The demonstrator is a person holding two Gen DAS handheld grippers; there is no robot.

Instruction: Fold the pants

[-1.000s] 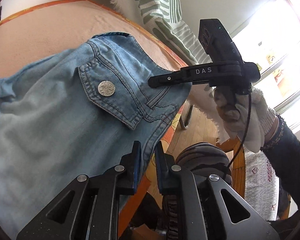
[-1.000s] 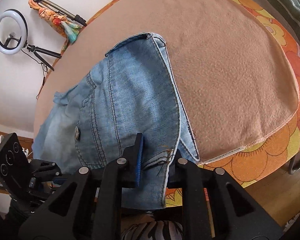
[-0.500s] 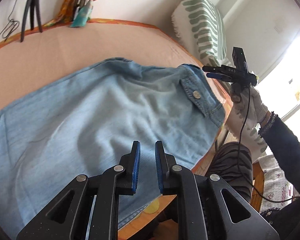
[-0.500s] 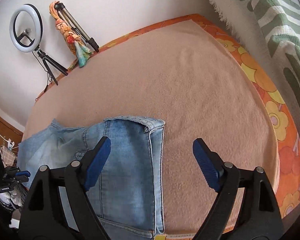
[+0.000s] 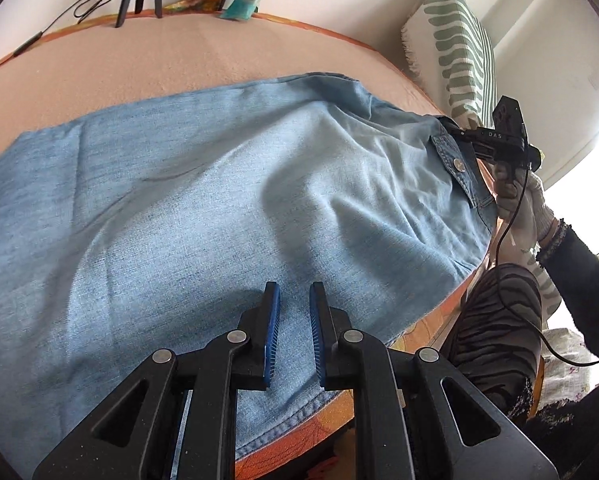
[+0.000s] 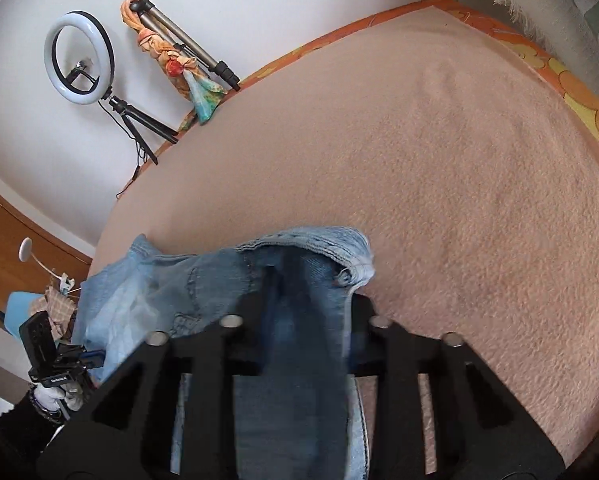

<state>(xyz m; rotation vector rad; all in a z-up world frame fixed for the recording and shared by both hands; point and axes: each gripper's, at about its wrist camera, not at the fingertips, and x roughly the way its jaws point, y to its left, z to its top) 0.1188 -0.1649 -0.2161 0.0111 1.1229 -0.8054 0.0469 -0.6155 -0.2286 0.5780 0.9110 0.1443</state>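
Observation:
Light blue denim pants [image 5: 203, 200] lie spread across the peach blanket [image 5: 139, 64]. My left gripper [image 5: 291, 332] hovers above the pants' near edge, jaws a narrow gap apart, holding nothing. My right gripper [image 6: 305, 312] is closed on the pants' waistband [image 6: 311, 280], with denim bunched between and over the fingers. It also shows in the left wrist view [image 5: 465, 134] at the waistband by the button pocket [image 5: 457, 164].
A green-striped cushion [image 5: 455, 52] stands at the far right. A ring light [image 6: 79, 60] and a tripod with a scarf [image 6: 179, 60] stand by the wall. The orange floral bed edge [image 5: 299, 440] is near. My knee [image 5: 495, 320] is beside it.
My right gripper, wide open half a second ago, has closed on the waistband. My left gripper has drawn back along the pants, so more of the leg shows.

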